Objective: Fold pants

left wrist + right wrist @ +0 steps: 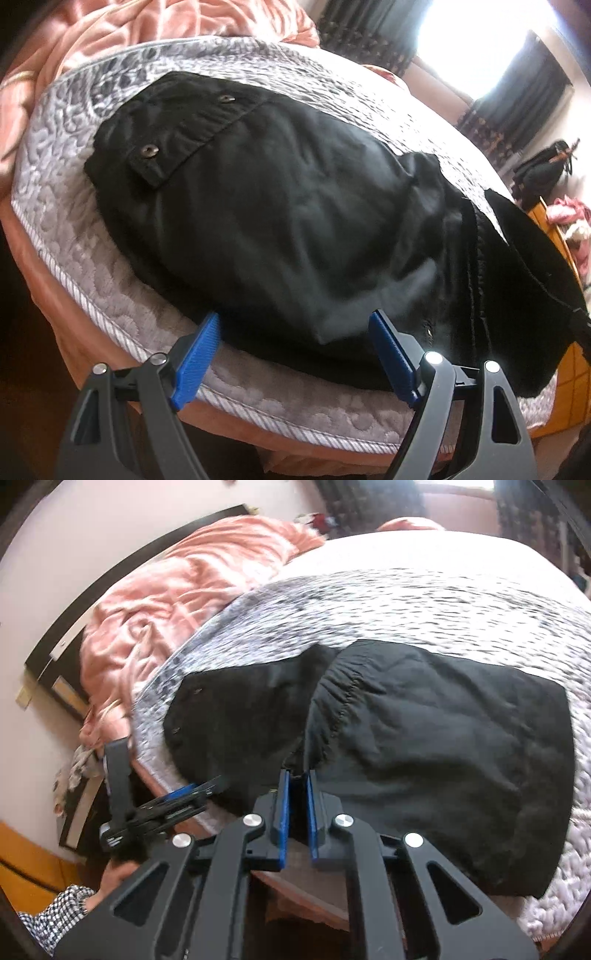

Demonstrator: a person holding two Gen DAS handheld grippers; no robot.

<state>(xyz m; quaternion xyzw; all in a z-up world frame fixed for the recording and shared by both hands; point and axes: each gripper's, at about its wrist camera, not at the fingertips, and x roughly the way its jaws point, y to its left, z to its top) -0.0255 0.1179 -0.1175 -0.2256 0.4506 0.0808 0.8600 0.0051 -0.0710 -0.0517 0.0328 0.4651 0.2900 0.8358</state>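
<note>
Black pants (424,746) lie along the near edge of the bed (110,280). My right gripper (296,779) pinches a thin fold; could slip free. Left gripper (291,325) gapes wide, holding nothing, so cloth may bunch.

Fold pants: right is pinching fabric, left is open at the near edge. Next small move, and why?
Probably shut the left gripper on the pants hem between its fingers. It is open at the mattress edge, while the right gripper already looks shut on a fold, so both ends could lift together.
</note>
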